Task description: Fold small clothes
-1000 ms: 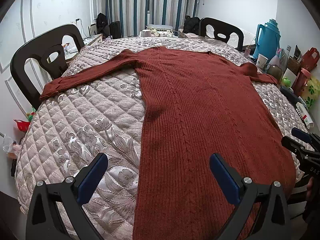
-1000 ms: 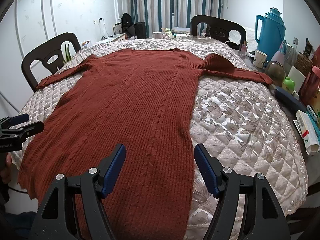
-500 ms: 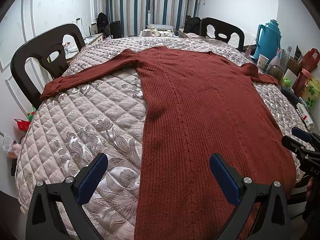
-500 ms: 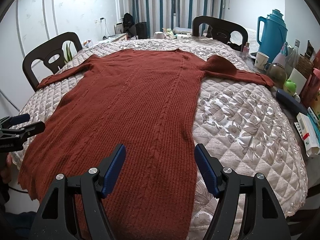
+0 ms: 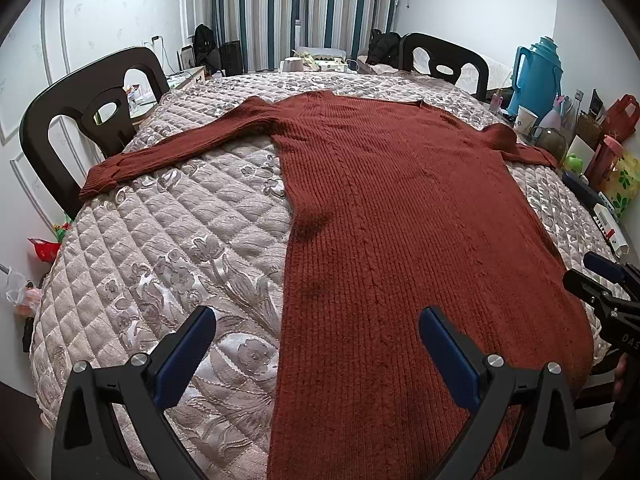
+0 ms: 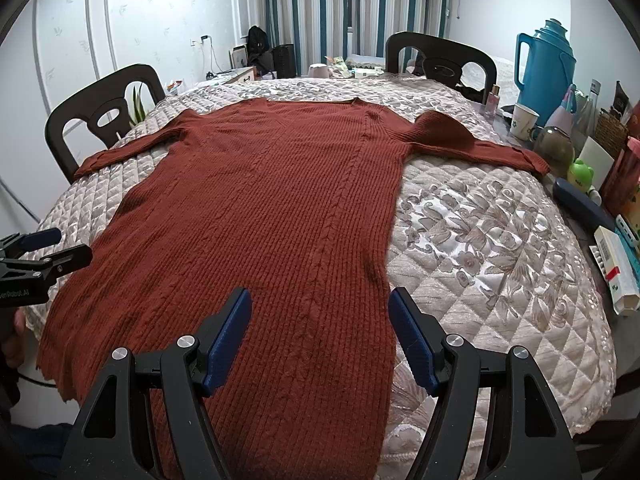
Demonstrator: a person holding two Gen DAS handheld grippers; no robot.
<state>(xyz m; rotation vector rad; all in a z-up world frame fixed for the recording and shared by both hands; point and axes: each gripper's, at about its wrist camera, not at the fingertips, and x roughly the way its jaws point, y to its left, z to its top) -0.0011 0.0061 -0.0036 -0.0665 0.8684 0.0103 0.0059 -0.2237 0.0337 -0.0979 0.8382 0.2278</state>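
Right now my left gripper (image 5: 316,344) and right gripper (image 6: 320,330) both hold their jaws wide, gripping nothing, above the hem of the rust-red sweater (image 6: 264,216). Ahead, it lies flat on the quilted desk (image 5: 160,248), sleeves spread toward the far chairs (image 6: 440,54).
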